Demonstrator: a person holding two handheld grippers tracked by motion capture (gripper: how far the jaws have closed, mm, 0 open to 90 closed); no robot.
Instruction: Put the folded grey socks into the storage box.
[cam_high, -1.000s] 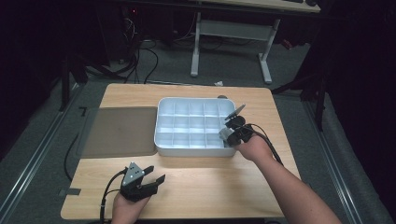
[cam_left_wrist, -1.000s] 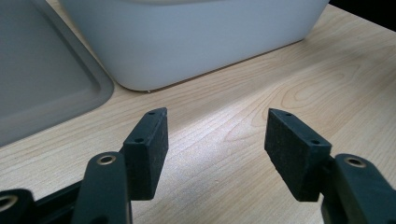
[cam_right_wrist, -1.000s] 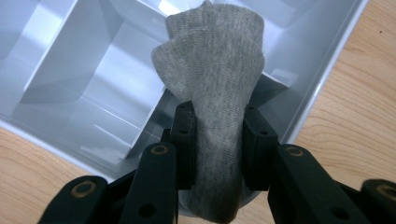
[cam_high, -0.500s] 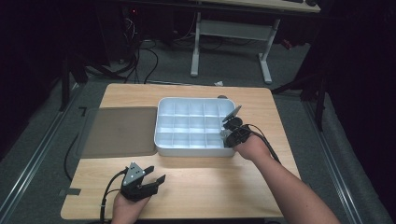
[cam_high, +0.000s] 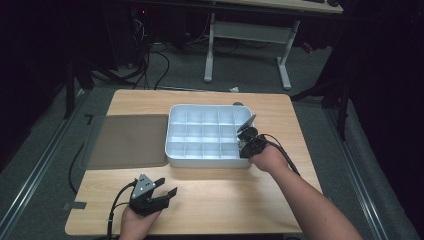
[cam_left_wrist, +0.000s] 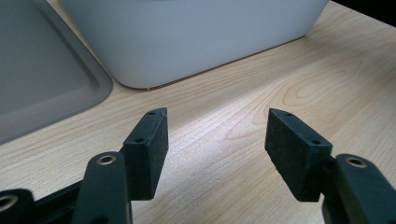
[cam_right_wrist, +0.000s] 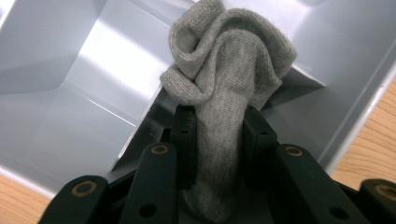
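A white compartment tray stands mid-table. My right gripper is at the tray's right end, over a right-hand compartment. In the right gripper view its jaws are shut on a bunched grey sock, which hangs into a tray compartment. My left gripper rests near the table's front edge, left of centre, with its jaws apart. In the left gripper view nothing lies between its fingers, and the tray's front wall rises beyond them.
A flat grey lid lies on the table to the left of the tray; its corner appears in the left gripper view. Bare wood spans the front of the table. Desk legs and cables stand on the floor beyond.
The right gripper with the sock has dipped slightly toward the tray's right-hand compartment. The left gripper has not moved.
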